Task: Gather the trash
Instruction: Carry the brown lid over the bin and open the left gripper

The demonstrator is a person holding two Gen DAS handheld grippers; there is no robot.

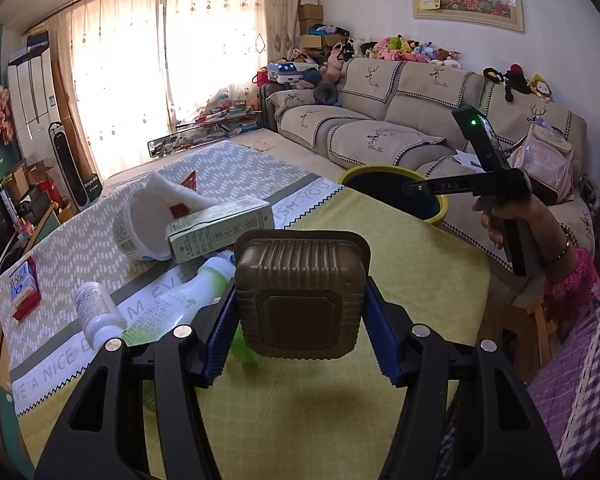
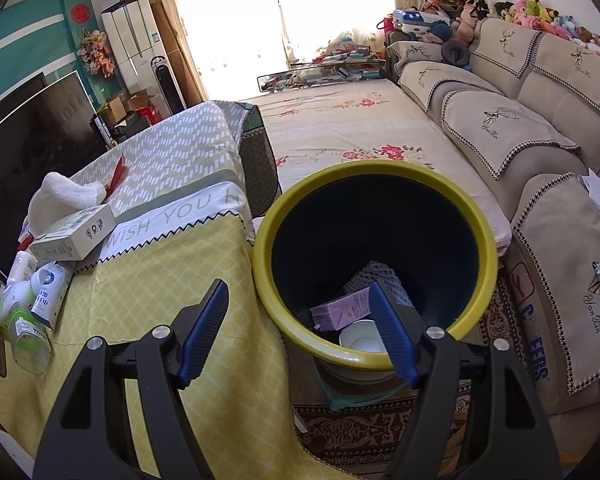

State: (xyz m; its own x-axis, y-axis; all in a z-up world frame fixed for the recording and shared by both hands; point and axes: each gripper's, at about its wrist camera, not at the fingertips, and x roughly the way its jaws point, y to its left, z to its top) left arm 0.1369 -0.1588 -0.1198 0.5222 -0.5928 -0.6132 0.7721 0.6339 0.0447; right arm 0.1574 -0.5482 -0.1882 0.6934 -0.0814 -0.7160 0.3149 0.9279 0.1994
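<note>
My left gripper [image 1: 300,300] is shut on a brown ribbed plastic tray [image 1: 300,276], held a little above the yellow tablecloth [image 1: 380,248]. More trash lies on the table behind it: a white tub [image 1: 136,224] with a white cloth in it, a pale green carton [image 1: 220,232], a green-and-white bottle [image 1: 180,304] and a small white bottle [image 1: 96,308]. My right gripper [image 2: 298,286] stands open and empty at the near rim of the yellow-rimmed bin [image 2: 488,248]. Inside the bin lie a purple carton [image 2: 340,312], a white cup [image 2: 360,338] and a foam net [image 2: 380,276].
The bin stands on the floor just past the table's right edge, with a sofa [image 2: 520,120] behind it. A small red-and-blue carton [image 1: 24,288] sits at the table's far left. A person's hand [image 1: 508,220] holds the right gripper. A TV screen [image 2: 28,140] stands left of the table.
</note>
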